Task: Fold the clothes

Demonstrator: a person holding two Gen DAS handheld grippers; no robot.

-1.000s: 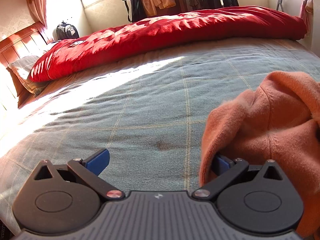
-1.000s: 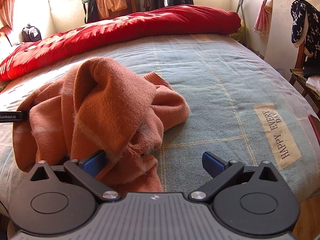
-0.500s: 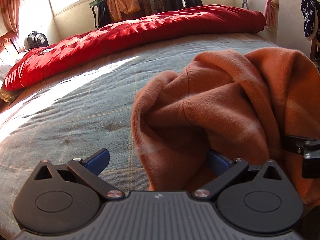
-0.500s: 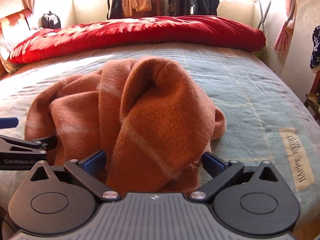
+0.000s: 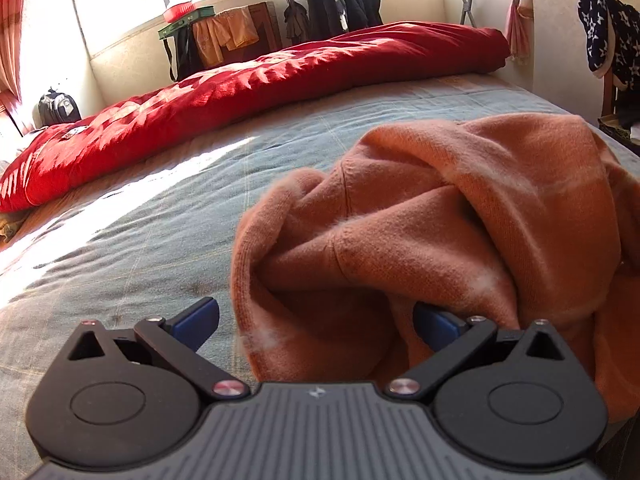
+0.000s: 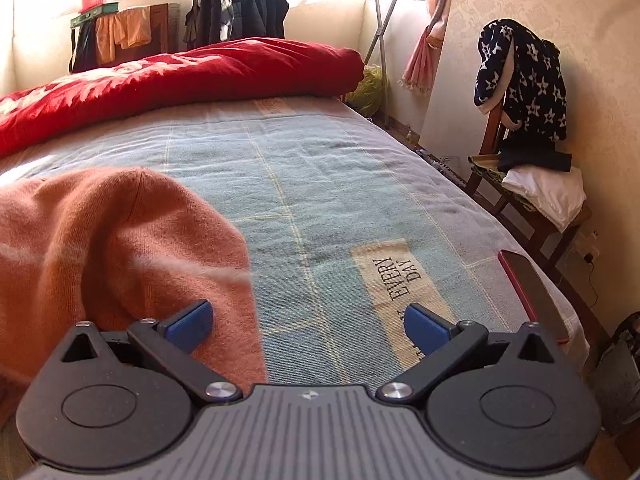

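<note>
The sweater (image 5: 460, 220) is orange with pale stripes. The bed cover (image 6: 340, 184) is blue with thin yellow lines. The far quilt (image 5: 248, 84) is red. The right-hand jacket (image 6: 524, 80) is dark blue with white stars.

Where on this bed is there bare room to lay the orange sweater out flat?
Bare bedspread lies between the orange sweater and the red quilt, and toward the "EVERY DAY" patch. It is crowded under the sweater; a phone occupies the right edge.

Both wrist views, low, apparently share the bed (image 5: 168, 240).
</note>
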